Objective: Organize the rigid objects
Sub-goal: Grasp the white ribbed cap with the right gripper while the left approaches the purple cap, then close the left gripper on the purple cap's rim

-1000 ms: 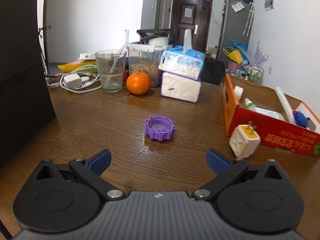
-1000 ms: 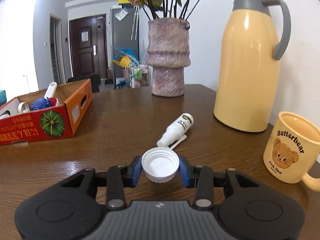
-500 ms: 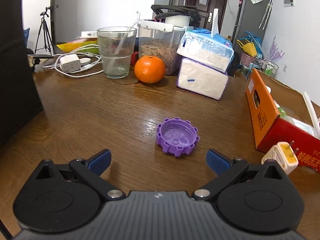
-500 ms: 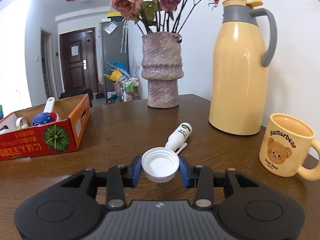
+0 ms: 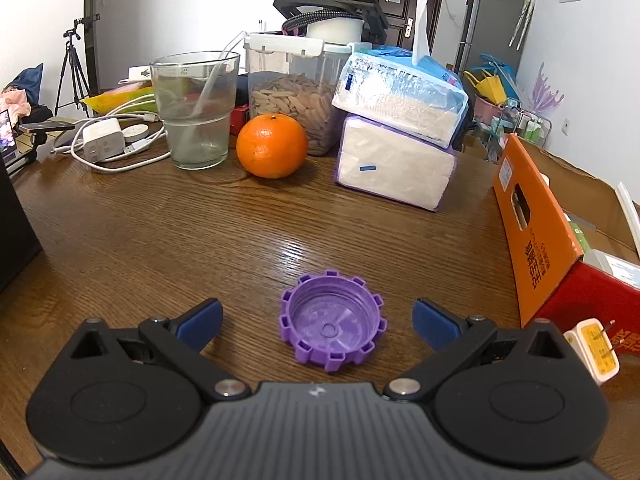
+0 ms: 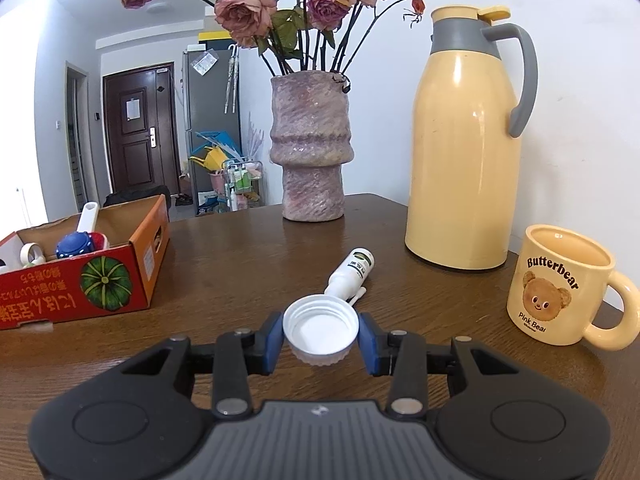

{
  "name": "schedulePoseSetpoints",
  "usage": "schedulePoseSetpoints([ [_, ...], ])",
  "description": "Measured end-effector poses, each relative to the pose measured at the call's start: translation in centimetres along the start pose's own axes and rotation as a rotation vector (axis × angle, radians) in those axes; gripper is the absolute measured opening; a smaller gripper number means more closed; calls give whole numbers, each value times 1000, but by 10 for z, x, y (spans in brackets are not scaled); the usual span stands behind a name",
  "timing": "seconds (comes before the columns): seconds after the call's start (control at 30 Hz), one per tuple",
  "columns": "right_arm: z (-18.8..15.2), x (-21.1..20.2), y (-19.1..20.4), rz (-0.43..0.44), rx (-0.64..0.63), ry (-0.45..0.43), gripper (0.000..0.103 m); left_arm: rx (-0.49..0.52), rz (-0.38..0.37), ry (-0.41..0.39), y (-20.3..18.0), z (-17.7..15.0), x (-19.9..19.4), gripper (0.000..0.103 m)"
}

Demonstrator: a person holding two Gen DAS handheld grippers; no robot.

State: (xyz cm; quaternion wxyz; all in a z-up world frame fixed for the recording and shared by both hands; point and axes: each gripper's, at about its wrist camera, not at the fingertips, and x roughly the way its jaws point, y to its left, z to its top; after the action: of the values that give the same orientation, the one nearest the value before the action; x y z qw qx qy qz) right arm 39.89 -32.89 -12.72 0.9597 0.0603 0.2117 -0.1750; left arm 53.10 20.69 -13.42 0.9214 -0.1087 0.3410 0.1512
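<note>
Brown wooden table (image 5: 168, 240) in a white-walled room, with a dark door (image 6: 138, 128) far back. Straight ahead of the left gripper (image 5: 316, 318): one purple cap (image 5: 332, 326), lying open side up between the spread-wide jaws, touching neither. Farther ahead: one orange (image 5: 272, 146), one glass (image 5: 196, 110), one jar (image 5: 292, 92), two tissue packs (image 5: 396, 132). Off to its right: one red box (image 5: 560, 264) and one white plug (image 5: 592, 344). Closer to the purple cap than one second ago. Right gripper (image 6: 321, 338) pinching one white cap (image 6: 320, 330), open side up, same as before. Ahead of it: one small white bottle (image 6: 352, 274), one vase (image 6: 310, 148) of roses, one yellow jug (image 6: 464, 140). To its right, one bear mug (image 6: 560, 284).
</note>
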Motion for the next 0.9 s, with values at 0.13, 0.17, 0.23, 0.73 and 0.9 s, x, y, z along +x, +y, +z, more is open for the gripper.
schedulePoseSetpoints([
  [0.13,0,0,-1,-7,11,1,39,12,-15,-1,-2,2,3,79],
  [0.17,0,1,-1,-8,14,1,39,26,-18,-7,-4,2,3,70],
  [0.23,0,0,-3,-13,20,-2,39,41,-32,-12,-6,3,3,55],
  [0.73,-1,-8,-6,-55,47,-44,39,3,1,-104,9,-13,-39,54],
  [0.9,-4,-18,7,9,13,-78,39,-18,14,-129,12,-26,-64,54],
])
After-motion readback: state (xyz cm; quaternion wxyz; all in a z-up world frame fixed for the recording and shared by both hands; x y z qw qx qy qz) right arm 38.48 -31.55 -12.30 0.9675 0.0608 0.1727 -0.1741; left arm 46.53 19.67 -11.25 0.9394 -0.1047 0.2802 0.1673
